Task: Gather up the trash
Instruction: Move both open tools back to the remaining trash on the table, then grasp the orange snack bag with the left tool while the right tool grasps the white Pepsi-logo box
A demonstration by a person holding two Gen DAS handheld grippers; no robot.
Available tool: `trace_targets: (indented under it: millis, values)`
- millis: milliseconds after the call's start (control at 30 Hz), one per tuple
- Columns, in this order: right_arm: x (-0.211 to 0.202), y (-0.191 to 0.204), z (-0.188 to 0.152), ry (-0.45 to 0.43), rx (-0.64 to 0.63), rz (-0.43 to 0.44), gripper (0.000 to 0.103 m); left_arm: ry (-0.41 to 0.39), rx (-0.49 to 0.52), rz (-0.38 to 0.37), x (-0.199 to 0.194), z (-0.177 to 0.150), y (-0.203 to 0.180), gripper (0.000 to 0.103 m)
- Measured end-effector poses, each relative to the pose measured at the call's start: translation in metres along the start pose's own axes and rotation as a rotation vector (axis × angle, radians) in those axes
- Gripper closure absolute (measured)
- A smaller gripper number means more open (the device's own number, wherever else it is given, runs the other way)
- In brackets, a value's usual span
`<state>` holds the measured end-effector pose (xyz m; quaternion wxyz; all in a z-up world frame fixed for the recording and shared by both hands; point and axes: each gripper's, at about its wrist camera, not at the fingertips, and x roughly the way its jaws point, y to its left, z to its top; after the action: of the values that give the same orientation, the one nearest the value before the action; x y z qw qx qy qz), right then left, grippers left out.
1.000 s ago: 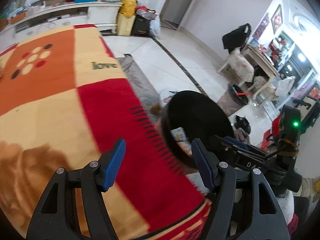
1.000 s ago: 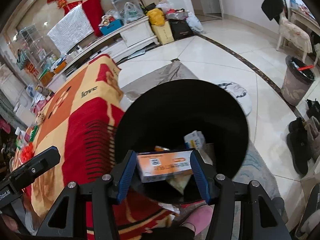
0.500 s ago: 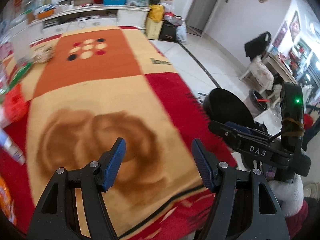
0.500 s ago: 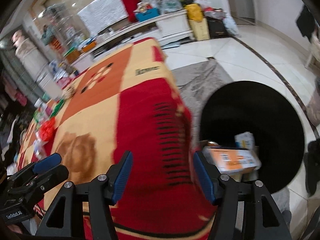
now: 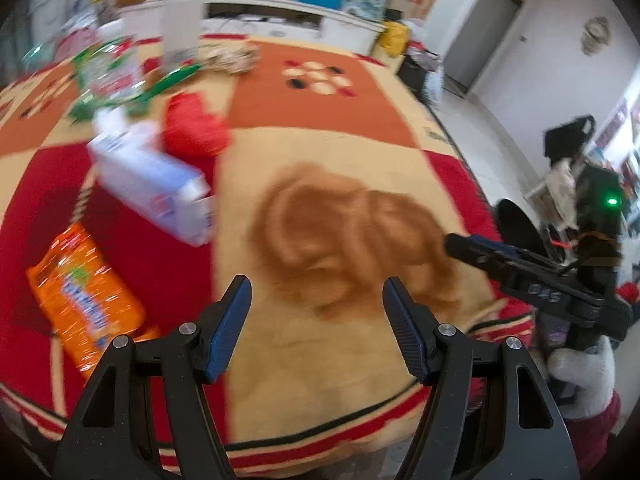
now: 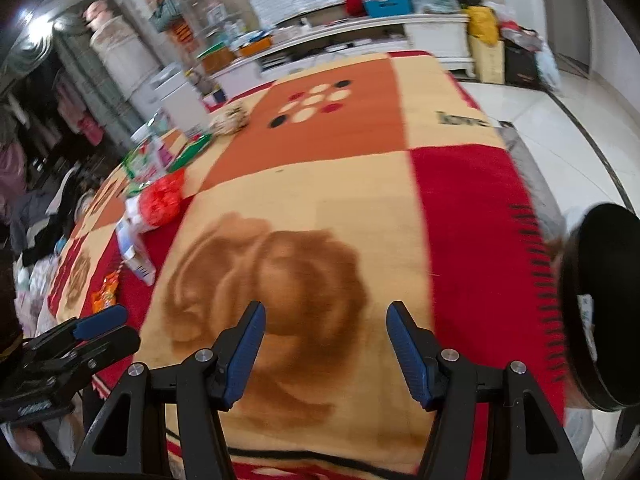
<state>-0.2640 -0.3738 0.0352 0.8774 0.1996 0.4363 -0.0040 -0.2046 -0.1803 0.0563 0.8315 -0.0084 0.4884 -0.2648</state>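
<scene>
My left gripper (image 5: 316,320) is open and empty above the blanket-covered table (image 5: 340,152). To its left lie an orange snack packet (image 5: 84,304), a white and blue carton (image 5: 152,184) and a crumpled red bag (image 5: 194,124). My right gripper (image 6: 324,348) is open and empty over the brown flower print. The black trash bin (image 6: 600,304) stands at the table's right edge, with paper inside. The carton (image 6: 134,252), the red bag (image 6: 162,202) and the orange packet (image 6: 104,300) lie far left in the right wrist view.
Green packaging (image 5: 112,76) and a patterned bundle (image 5: 232,60) lie at the table's far side. A white cabinet (image 6: 380,36) with bags stands behind. Tiled floor (image 6: 560,128) lies to the right. The other gripper (image 5: 540,284) shows at the right of the left wrist view.
Both grippers swung left from the bin to the table. The right gripper let go of the orange box, which dropped into the bin. More trash on the left came into view.
</scene>
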Motion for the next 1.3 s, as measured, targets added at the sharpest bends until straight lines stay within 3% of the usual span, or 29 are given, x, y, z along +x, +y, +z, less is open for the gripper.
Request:
trace_targets:
  millis: [367, 533, 733, 1000, 1133, 1300]
  values:
    - [0.026, 0.054, 0.006, 0.054, -0.093, 0.057, 0.042, -0.003, -0.196, 0.147, -0.034, -0.025, 0.109, 0.036]
    - [0.04, 0.086, 0.012, 0.08, -0.145, 0.1, 0.042, -0.026, -0.25, 0.133, -0.06, -0.032, 0.134, 0.036]
    - [0.057, 0.134, 0.025, 0.094, -0.216, 0.179, 0.042, -0.073, -0.232, 0.054, -0.093, -0.034, 0.134, 0.036]
    - [0.083, 0.187, 0.045, 0.11, -0.289, 0.248, 0.042, -0.101, -0.152, 0.132, -0.098, -0.017, 0.144, 0.036]
    - [0.104, 0.193, 0.056, 0.127, -0.291, 0.215, 0.042, -0.087, -0.164, 0.144, -0.092, -0.009, 0.162, 0.036]
    - [0.125, 0.17, 0.067, 0.14, -0.214, 0.147, 0.048, -0.08, -0.183, 0.141, -0.086, -0.003, 0.178, 0.036]
